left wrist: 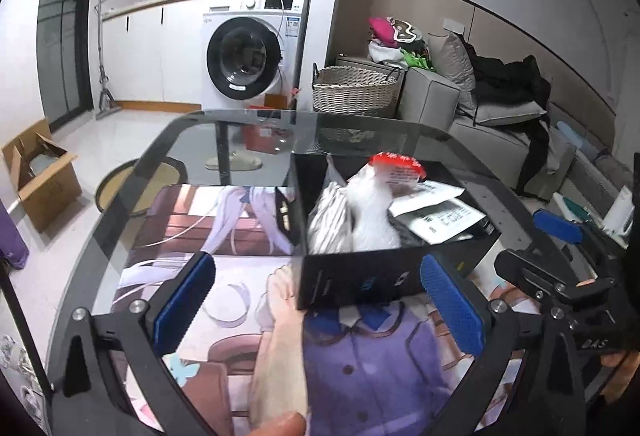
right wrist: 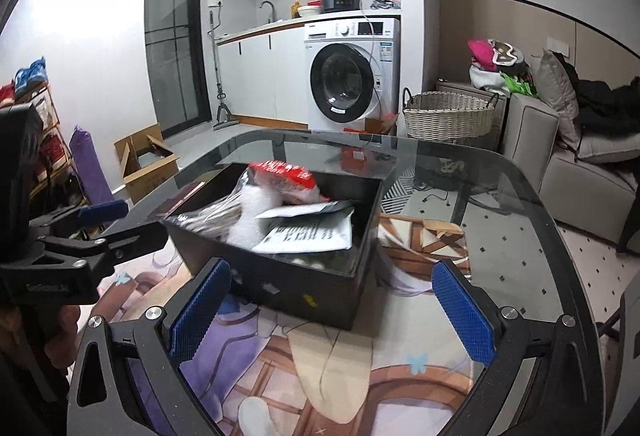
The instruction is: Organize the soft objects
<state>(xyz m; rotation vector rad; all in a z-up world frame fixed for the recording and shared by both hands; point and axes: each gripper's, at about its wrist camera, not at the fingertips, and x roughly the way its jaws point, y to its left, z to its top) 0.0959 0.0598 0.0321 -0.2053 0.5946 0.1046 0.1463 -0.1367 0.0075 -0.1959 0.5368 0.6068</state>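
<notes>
Both grippers are held low over the glass table [right wrist: 520,195], angled downward toward a black box [right wrist: 320,284] that sits on an illustrated mat [right wrist: 320,376]. The left gripper [left wrist: 320,300] has its blue pads spread wide with nothing between them, just short of the box's near wall. The right gripper [right wrist: 328,312] is likewise spread and empty, facing the box's near corner. Inside the box lie soft packets: a white plush-like bundle with a red label [left wrist: 372,207], its long axis running from the near wall away toward the far side, a striped bag [left wrist: 330,220] beside it, and printed flat pouches [right wrist: 308,232].
</notes>
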